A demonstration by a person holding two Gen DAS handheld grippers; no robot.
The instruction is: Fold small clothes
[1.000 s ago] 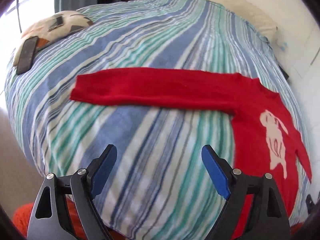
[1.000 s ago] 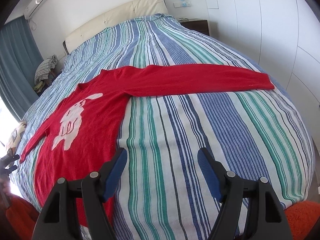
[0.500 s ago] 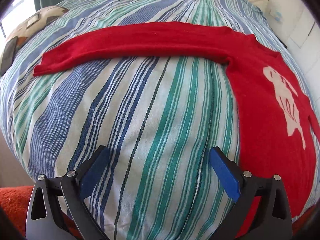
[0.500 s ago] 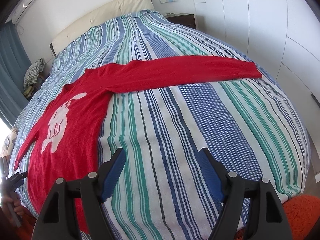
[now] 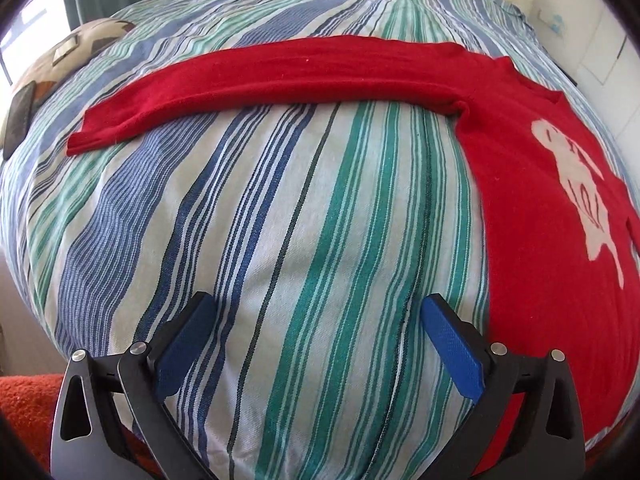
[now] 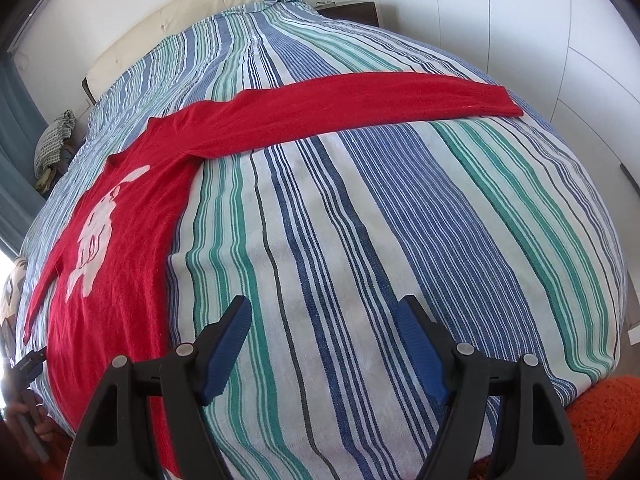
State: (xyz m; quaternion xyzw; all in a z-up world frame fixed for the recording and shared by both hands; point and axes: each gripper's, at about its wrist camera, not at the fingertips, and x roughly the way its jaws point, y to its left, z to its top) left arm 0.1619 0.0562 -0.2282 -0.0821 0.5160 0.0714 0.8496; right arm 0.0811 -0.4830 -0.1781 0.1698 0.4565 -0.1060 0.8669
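1. The red sweater [image 5: 540, 240] lies flat on a bed under a striped cover [image 5: 300, 220]; its body sits toward the near edge, with both sleeves stretched out sideways across the stripes.
2. The sweater front bears a pale animal figure [image 6: 98, 236]. No brand, label or readable writing shows anywhere on the garment or bedding.
3. The left tool [image 5: 318, 334] hovers over bare striped cover, beside the sweater's body. Its jaws have just been opening and now stand wide, nothing between them.
4. The right tool [image 6: 324, 334] hovers over the cover on the sweater's other side, jaws parted fairly wide, empty.
5. A patterned cushion [image 5: 68, 56] rests near the bed's far corner, with a dark flat item [image 5: 18, 120] beside it; its markings are too small to read.
6. An orange rug [image 6: 600, 428] shows below the bed's edge.
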